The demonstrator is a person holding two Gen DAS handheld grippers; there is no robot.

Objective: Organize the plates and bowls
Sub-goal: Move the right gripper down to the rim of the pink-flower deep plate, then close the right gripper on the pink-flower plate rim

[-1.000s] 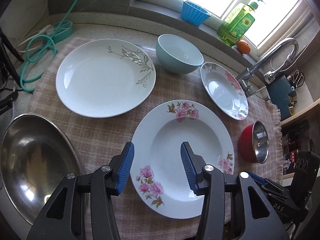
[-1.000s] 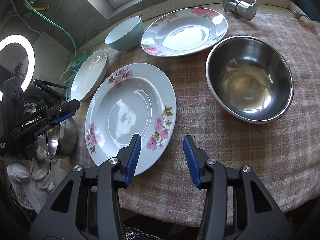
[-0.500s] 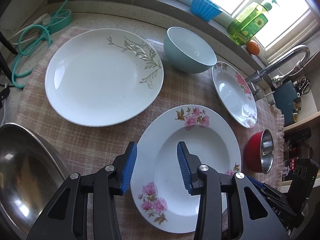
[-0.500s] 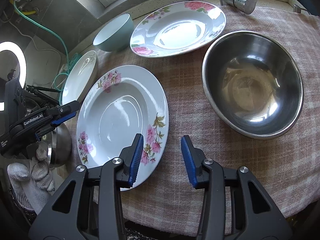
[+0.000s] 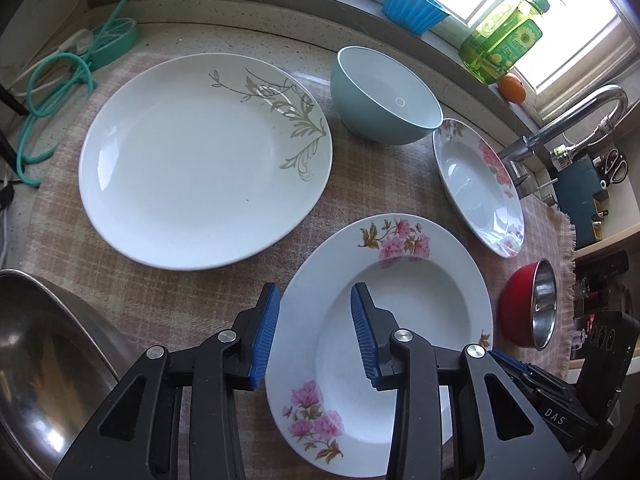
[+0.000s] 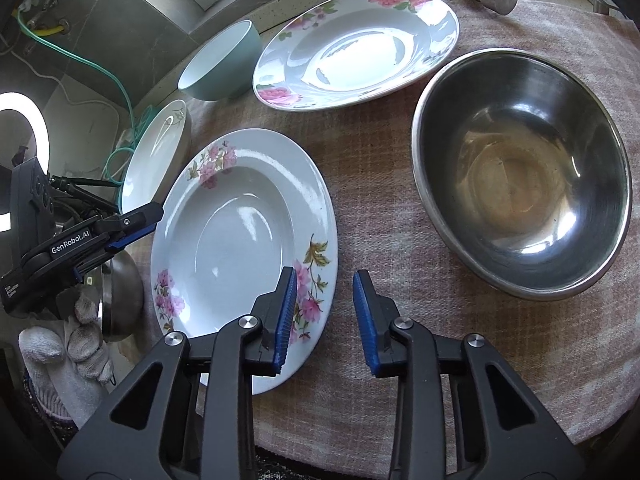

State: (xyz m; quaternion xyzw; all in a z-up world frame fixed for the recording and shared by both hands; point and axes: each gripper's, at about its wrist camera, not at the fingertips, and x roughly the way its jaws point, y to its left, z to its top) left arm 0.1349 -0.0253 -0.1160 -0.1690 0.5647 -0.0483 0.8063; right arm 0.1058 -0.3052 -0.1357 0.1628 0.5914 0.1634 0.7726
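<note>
Left wrist view: the left tongs [image 5: 312, 330] straddle the left rim of the near pink-flowered plate [image 5: 404, 304], blue pads spread and just narrowing, not pinching it. The plate lies on the checked cloth [image 5: 168, 296] over the counter, with the leaf-patterned plate [image 5: 200, 160] to its far left and the teal bowl [image 5: 384, 96] beyond. In the right wrist view the right tongs [image 6: 325, 316] bracket the same plate's right rim, likewise narrowing with a gap, beside the steel bowl [image 6: 520, 176].

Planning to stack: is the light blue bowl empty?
Empty: the light blue ceramic bowl stands upright, its white inside bare in the left wrist view.
</note>
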